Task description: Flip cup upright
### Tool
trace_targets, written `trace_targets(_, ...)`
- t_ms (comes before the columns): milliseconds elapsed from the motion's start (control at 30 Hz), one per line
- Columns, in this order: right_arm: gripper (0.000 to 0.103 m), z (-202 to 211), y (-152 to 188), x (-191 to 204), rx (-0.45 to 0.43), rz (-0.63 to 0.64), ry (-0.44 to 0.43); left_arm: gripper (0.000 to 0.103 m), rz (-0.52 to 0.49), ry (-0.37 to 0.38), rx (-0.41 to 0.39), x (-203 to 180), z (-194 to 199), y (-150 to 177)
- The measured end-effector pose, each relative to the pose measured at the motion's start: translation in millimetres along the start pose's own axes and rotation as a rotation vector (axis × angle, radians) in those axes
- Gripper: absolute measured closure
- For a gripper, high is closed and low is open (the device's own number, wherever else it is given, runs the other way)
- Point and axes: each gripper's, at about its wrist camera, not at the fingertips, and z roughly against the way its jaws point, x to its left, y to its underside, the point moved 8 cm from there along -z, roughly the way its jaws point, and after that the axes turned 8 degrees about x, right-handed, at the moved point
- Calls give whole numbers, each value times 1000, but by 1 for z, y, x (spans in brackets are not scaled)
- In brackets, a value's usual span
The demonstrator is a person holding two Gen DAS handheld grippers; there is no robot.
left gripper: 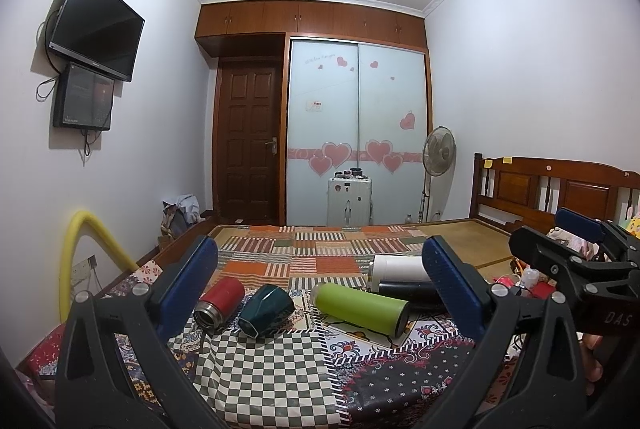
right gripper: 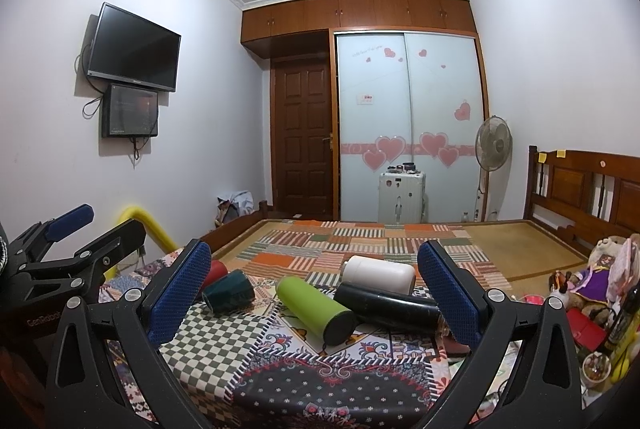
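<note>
Both wrist views look low and level from the bed's (left gripper: 256,361) near edge toward its far edge and the wardrobe (left gripper: 358,133); the right view sits further right; both share the lying cups (right gripper: 316,309), close ahead.

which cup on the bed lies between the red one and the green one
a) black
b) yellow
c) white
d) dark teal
d: the dark teal cup lies on its side between the red cup and the green cup, while the white cup and black cup lie beyond the green one.
</note>
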Motion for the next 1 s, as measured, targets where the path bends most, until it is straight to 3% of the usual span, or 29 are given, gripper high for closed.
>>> trace_targets(233,0,-9,5,-3,17,5,2,0,-3,-1,17,2,-11,4)
trace_targets(533,0,-54,19,-12,139,111,20,0,0,4,95,15,-60,22)
trace_targets(700,0,-102,33,-18,267,192,-7,0,11,32,169,23,-96,40)
trace_targets(1000,4,-204,68,-23,583,229,-163,0,44,48,265,37,-143,72)
